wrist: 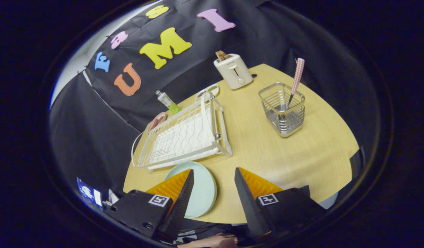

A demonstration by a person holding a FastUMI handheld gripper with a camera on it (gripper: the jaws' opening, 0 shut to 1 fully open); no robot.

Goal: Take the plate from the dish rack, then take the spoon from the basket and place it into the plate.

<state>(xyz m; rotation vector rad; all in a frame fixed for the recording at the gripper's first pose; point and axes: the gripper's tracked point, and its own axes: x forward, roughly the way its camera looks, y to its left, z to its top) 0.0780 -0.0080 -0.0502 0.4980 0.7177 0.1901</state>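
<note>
A pale green plate (203, 193) lies flat on the wooden table (267, 158), just in front of the white dish rack (184, 137). My gripper (214, 175) is open above it; the left finger covers part of the plate and the right finger (244, 187) stands off to its right, with nothing held between them. Beyond the fingers to the right stands a wire basket (283, 109) holding a spoon (296, 80) with a pink checked handle that sticks up out of it.
A cream toaster (233, 70) stands at the far side of the table. Behind the rack are a small green bottle (167, 102), a pink item (157, 120) and another plate (209, 91). A hand (212, 241) shows under the gripper.
</note>
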